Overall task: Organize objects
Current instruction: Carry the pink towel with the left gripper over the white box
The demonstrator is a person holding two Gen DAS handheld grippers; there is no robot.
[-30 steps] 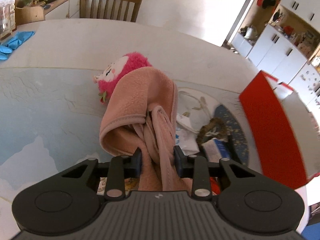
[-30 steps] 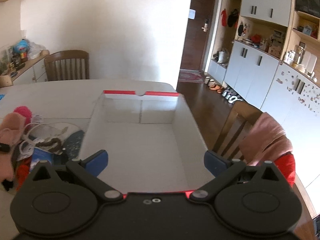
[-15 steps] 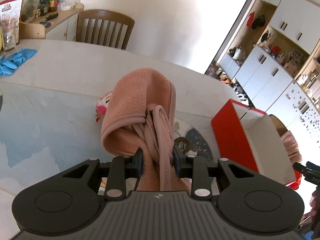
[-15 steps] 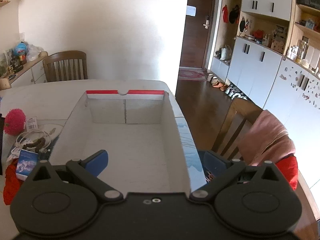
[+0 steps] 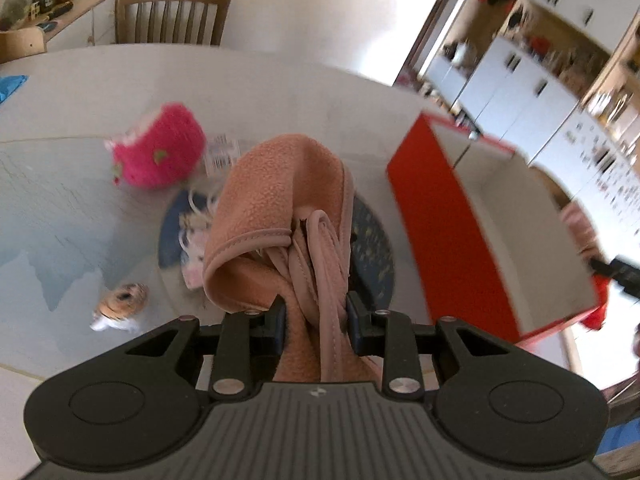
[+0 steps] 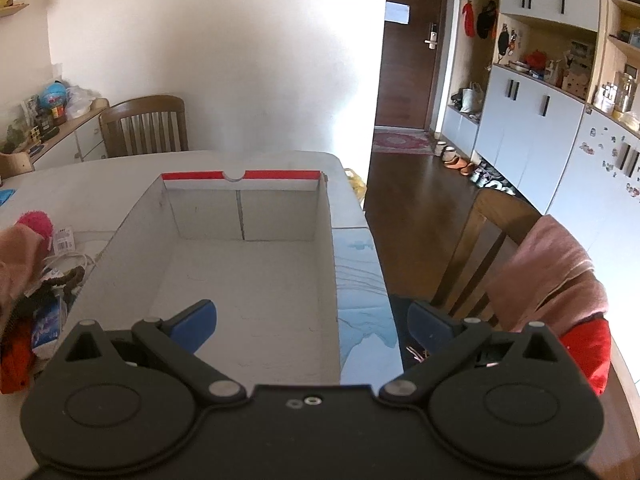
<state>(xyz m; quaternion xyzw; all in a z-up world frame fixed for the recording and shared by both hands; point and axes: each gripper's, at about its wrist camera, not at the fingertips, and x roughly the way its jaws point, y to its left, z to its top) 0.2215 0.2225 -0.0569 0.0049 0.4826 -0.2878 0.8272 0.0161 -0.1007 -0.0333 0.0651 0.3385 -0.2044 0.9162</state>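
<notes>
Left gripper [image 5: 316,314]: the two black fingers are clenched on a pink fleece garment with corded trim [image 5: 280,216], which bunches up between the jaws and is held in the air above the pale table [image 5: 280,92]. To the right of the garment stands a red-sided cardboard box with a white interior [image 5: 448,236], open at the top. Beneath and behind the held garment, on the table: a dark blue speckled round mat [image 5: 370,248], a fluffy magenta plush toy [image 5: 160,152] with a white barcode tag [image 5: 220,154] just beside it, and a small brown-and-white object [image 5: 124,300], too blurred to identify. Right gripper [image 6: 310,322]: the blue-padded fingers are spread wide and released, grasping nothing, poised over the near end of the box [image 6: 248,280], whose floor is bare. At the left edge of the right wrist view the pink garment [image 6: 18,260] is visible beside the box. A wooden chair draped with pink cloth [image 6: 536,272] stands right of the table.
</notes>
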